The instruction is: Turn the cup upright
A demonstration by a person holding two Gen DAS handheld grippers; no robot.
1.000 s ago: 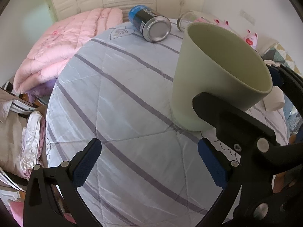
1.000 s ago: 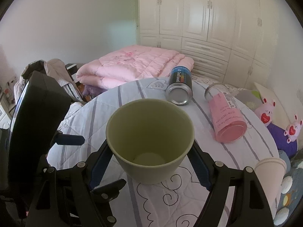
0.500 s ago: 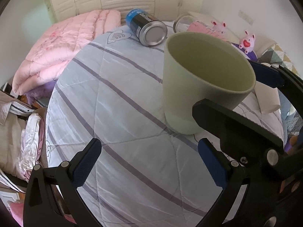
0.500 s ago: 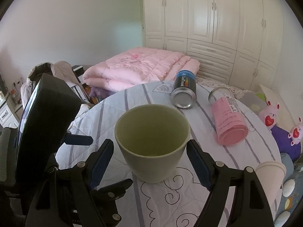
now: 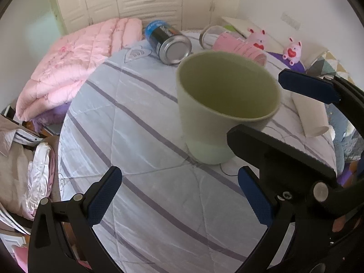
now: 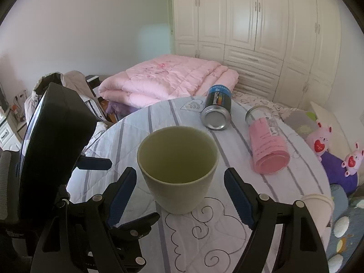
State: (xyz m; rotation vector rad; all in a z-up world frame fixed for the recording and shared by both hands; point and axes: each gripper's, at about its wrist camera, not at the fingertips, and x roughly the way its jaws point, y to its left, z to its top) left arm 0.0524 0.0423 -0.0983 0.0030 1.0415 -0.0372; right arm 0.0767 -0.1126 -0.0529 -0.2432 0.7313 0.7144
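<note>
A pale green cup [image 5: 218, 118] stands upright, mouth up, on the striped quilted tabletop [image 5: 136, 136]; it also shows in the right wrist view [image 6: 178, 177]. My right gripper [image 6: 179, 193] is open, its blue-padded fingers either side of the cup with a gap on both sides, and it appears in the left wrist view to the cup's right. My left gripper [image 5: 179, 195] is open and empty, just in front of and left of the cup.
A blue and black can [image 6: 217, 111] and a pink-filled glass jar [image 6: 267, 143] lie on their sides at the far edge. A white paper cup [image 5: 310, 116] lies at the right. A pink duvet [image 6: 168, 79], clothes and plush toys [image 6: 320, 141] surround the round table.
The right gripper has opened off the cup and drawn back; the cup now stands free on the table. The left gripper has also drawn back a little.
</note>
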